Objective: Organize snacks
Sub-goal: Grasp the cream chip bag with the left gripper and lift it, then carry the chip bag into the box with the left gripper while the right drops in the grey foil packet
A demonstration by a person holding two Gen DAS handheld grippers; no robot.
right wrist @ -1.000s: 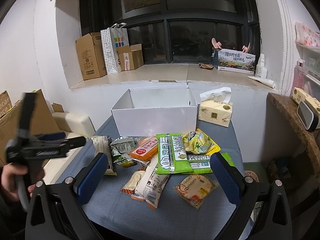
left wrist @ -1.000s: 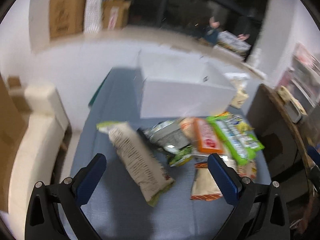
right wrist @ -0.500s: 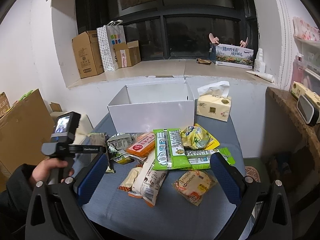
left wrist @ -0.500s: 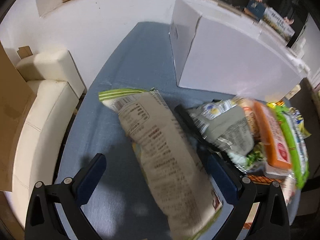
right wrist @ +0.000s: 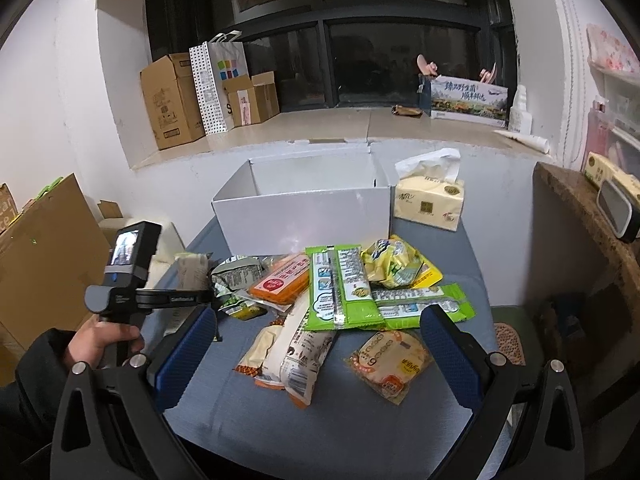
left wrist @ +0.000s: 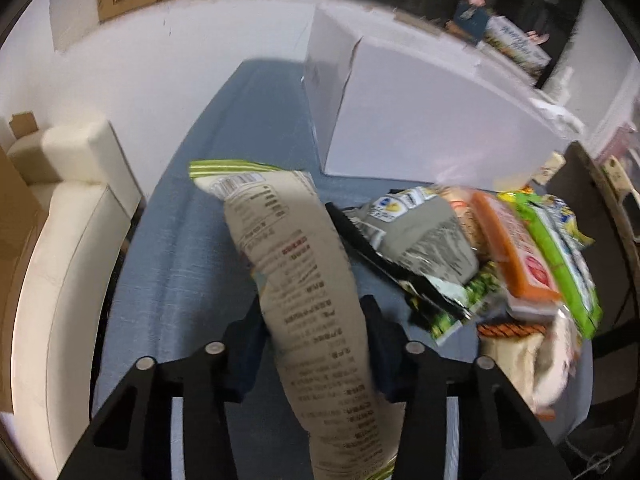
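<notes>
A long beige snack bag (left wrist: 304,280) with a green striped end lies on the blue table (left wrist: 192,260), left of the snack pile. My left gripper (left wrist: 312,320) points down over it, jaws closing, both pads against the bag's sides. The right wrist view shows that gripper (right wrist: 208,298) in a person's hand (right wrist: 100,336), with the bag (right wrist: 192,266) under it. Beside it lie a grey bag (left wrist: 424,236), an orange pack (left wrist: 520,248) and green packs (right wrist: 340,284). Behind stands an open white box (right wrist: 304,216). My right gripper (right wrist: 318,332) hangs open above the table's front.
A tissue pack (right wrist: 430,204) stands right of the white box. A cream sofa (left wrist: 60,240) and flat cardboard (right wrist: 44,248) are left of the table. A dark wooden counter (right wrist: 580,208) borders the right. Cardboard boxes (right wrist: 172,100) and a paper bag sit on the window sill.
My left gripper came down over the beige bag, and its jaws went from wide apart to closed around it. The right gripper's view barely shifted.
</notes>
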